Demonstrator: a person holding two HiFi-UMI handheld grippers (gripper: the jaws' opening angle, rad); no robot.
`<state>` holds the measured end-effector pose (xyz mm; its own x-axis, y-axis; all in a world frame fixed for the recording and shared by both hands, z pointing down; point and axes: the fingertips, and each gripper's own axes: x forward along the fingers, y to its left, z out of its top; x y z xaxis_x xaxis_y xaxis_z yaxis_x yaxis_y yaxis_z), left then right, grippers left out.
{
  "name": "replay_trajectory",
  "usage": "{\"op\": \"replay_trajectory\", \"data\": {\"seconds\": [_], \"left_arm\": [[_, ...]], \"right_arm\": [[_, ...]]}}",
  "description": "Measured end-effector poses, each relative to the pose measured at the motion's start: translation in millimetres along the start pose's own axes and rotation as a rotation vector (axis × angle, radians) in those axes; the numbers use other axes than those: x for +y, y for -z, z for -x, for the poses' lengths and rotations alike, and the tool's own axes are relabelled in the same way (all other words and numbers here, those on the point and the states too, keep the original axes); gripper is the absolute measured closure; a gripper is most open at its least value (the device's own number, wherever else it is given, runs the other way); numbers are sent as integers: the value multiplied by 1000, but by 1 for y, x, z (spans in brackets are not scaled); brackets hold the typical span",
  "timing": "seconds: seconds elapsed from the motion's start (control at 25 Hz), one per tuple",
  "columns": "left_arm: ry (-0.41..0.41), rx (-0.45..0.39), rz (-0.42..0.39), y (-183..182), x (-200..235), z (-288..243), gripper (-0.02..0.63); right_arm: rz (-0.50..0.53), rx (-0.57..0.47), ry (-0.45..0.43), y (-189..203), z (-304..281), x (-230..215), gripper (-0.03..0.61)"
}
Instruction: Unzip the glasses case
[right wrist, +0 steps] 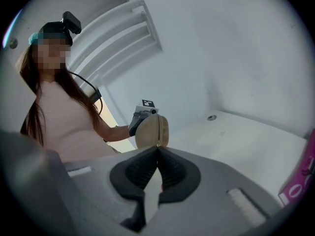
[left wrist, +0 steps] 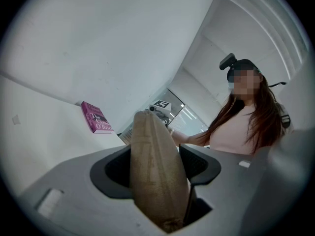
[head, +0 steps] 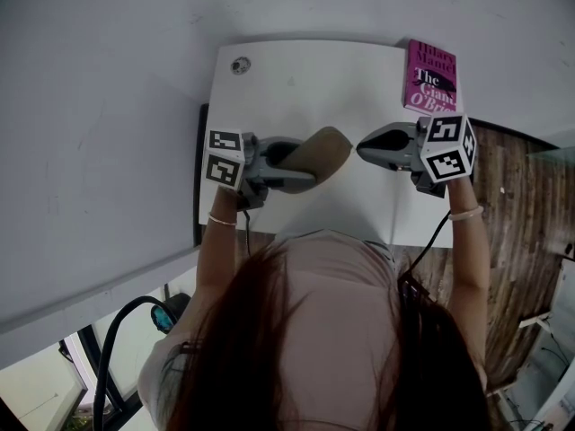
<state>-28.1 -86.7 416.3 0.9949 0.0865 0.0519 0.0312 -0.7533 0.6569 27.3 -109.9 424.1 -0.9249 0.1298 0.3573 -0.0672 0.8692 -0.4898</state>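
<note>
Tension mattered most: tan fabric oval glasses case [head: 323, 149] sat clamped in the left gripper [left wrist: 157, 163] above the white table [head: 305, 74]. The right gripper [right wrist: 157, 150], jaws together at its zipper end, likely needed a steady pull along the seam.

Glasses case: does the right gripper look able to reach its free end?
Probably yes. The left gripper holds the glasses case with its free end toward the right gripper, and nothing stands between them.
</note>
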Motion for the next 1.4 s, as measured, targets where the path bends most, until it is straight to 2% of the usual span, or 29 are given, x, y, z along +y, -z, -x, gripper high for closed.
{"op": "replay_trajectory", "data": {"seconds": [0.24,0.64,1.04,1.4], "left_arm": [[12,-79,16,-11,5,1,316],[10,-155,36,-21,13,1,316],[13,-212,64,-26,19,0,316],[36,-336,120,-32,27,3,316]], "right_arm": [[-8,-14,6,2,-3,-1,575],[-40,-97,41,-2,-3,-9,575],[-57,-132,58,-3,-4,-12,575],[-70,-153,63,-3,-8,-13,575]]}}
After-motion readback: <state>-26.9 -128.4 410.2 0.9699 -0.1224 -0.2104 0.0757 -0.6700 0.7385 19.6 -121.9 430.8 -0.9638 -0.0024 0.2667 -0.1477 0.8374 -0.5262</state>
